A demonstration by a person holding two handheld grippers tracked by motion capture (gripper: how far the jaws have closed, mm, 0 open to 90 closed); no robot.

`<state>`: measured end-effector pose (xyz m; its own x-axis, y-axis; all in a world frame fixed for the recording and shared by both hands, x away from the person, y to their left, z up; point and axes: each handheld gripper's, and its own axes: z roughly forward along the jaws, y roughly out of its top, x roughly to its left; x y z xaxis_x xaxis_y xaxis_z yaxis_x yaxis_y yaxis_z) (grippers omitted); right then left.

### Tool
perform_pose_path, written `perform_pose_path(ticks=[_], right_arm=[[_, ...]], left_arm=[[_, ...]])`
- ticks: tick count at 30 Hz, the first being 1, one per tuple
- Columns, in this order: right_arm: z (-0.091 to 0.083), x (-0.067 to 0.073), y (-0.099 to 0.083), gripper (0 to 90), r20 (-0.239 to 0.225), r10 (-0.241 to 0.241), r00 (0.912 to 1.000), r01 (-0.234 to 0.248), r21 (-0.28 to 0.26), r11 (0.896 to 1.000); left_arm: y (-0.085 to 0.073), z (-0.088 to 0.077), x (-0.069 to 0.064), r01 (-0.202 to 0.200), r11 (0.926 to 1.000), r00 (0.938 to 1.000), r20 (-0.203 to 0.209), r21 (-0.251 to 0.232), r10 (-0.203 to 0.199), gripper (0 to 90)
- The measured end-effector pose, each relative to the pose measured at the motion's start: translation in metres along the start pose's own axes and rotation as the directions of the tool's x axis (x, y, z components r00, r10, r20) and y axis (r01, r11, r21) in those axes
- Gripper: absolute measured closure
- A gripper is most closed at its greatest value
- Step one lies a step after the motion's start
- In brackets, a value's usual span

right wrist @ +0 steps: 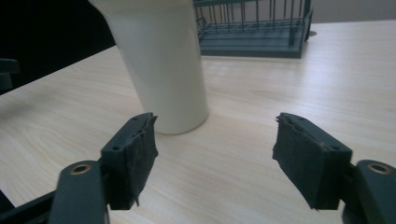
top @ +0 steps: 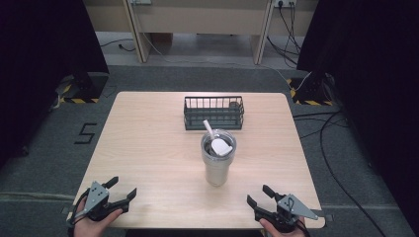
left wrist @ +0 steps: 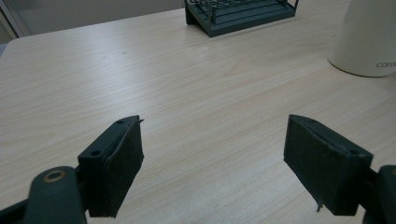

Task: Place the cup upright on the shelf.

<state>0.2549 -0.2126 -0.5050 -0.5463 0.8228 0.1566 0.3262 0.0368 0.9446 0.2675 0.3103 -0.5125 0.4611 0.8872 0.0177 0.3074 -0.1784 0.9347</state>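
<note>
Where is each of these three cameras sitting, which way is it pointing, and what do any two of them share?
High view: above the near edge, looking forward and down on the table; hands, left gripper and right gripper show.
Left gripper view: low between its open jaws, facing the basket.
Right gripper view: low between its open jaws, facing the cream tumbler.
All three share tumbler and basket.
</note>
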Motion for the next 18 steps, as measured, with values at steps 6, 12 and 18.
perform_pose_path(ticks=[6,12,18], right_arm=[[0.01,0.008,0.012,23.3,-0.021,-0.033,0.9992,0.033,-0.03,0.999],[0.02,0.018,0.024,15.3,-0.036,-0.022,0.9991,0.02,-0.053,0.998],[0.035,0.02,0.028,15.2,-0.037,-0.03,0.9988,0.028,-0.04,0.999]], left_arm=[[0.0,0.0,-0.002,-0.008,1.0,0.9998,0.016,-0.005,0.008,19.1],[0.0,-0.001,-0.002,-0.008,1.0,0.9997,0.023,-0.004,0.008,19.1],[0.0,0.0,-0.002,-0.008,1.0,0.9997,0.025,-0.004,0.009,19.1]])
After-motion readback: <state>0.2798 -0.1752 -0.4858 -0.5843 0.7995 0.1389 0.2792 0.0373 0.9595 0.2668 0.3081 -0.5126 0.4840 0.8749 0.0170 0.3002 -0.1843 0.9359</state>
